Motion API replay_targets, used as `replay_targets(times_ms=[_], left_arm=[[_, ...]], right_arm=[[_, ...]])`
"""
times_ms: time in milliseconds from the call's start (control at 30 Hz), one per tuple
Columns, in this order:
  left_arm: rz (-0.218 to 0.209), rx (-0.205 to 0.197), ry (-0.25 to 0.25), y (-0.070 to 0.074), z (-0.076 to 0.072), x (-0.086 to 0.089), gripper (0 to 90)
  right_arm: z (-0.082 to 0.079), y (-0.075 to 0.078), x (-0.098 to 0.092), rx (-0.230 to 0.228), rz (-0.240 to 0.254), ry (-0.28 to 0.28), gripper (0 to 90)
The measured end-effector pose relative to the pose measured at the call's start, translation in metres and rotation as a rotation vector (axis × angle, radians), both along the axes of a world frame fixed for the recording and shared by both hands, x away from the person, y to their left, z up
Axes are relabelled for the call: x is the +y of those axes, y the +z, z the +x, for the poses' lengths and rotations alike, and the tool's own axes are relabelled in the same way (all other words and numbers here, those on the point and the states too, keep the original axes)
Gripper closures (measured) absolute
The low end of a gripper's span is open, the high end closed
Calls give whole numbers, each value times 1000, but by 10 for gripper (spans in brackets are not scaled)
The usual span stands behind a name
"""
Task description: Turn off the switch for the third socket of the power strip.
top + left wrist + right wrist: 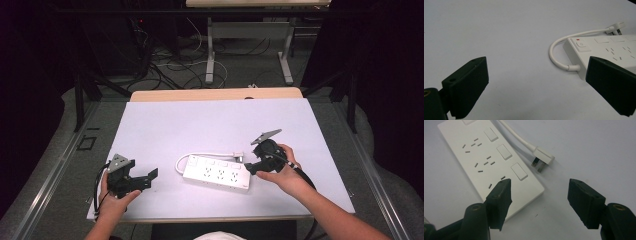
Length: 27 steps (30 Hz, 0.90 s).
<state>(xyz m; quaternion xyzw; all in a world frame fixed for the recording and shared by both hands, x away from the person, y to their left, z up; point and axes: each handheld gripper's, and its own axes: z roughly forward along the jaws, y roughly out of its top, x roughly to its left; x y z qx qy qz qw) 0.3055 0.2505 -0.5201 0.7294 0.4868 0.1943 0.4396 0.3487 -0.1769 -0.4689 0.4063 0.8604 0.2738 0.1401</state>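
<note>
1. Lying flat mid-counter (165, 115), the white power strip (217, 174) has its cord (212, 155) looped along its far side, ending at the plug (240, 156).
2. Right hand-held gripper (252, 169) hovers at the strip's right end, jaws parted, holding nothing.
3. Left hand-held gripper (147, 180) sits well left of the strip, jaws wide apart, empty.

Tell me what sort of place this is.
Probably a lab or recording workspace: a white-covered table holds just a power strip, loose cables lie on the floor, and dark curtains enclose it.
</note>
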Motion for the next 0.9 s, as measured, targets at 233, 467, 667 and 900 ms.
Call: replay_targets(times_ms=[233, 467, 667, 900], left_arm=[[1, 0, 0, 0, 0, 0, 46], [-1, 0, 1, 0, 0, 0, 47], [1, 4, -1, 0, 0, 0, 48], [1, 5, 0, -1, 0, 0, 48]], right_arm=[[8, -2, 6, 6, 3, -2, 375], [15, -3, 11, 17, 7, -14, 393], [18, -4, 16, 45, 19, -24, 394], [23, -6, 21, 76, 19, -23, 439]])
